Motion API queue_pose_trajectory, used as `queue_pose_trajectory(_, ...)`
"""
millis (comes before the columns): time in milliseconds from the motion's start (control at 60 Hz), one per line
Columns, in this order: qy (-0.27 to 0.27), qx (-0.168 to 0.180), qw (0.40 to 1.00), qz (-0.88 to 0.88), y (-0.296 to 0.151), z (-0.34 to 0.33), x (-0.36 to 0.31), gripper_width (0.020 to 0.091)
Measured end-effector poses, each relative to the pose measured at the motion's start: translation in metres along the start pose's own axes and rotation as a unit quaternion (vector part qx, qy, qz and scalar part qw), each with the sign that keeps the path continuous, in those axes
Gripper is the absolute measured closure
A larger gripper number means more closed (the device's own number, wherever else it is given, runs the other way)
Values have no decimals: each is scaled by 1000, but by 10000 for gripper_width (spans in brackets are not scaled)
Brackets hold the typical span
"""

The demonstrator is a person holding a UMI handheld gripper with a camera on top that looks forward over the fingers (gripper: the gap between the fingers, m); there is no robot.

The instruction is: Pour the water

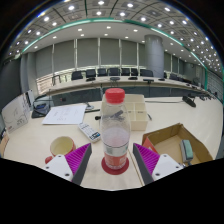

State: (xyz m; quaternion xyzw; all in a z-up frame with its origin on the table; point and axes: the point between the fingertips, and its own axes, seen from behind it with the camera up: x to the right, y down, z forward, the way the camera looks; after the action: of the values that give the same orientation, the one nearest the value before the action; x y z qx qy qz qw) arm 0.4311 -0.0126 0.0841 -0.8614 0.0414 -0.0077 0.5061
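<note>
A clear plastic bottle (115, 130) with a red cap and a reddish label band stands upright on a round red coaster (115, 166) on the pale table (190, 112). My gripper (115, 160) is open: its two fingers with magenta pads (82, 158) flank the bottle's lower part, a small gap showing on each side. The bottle stands between the fingers and rests on the coaster. A pink cup (62, 147) sits on the table just left of the left finger.
An open cardboard box (178, 143) lies right of the right finger. Papers (66, 114) and a small keypad-like device (90, 131) lie behind the bottle. A wooden box (136, 113) stands beyond it. Desks and office chairs (110, 74) fill the far room.
</note>
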Motion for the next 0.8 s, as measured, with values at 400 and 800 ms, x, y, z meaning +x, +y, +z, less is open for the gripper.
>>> queue_pose_trajectory(400,22,-26,999,-33,-28,-177,-79,249)
queue_pose_trajectory(800,2,-39,997,-65,-1,-326,-178,247)
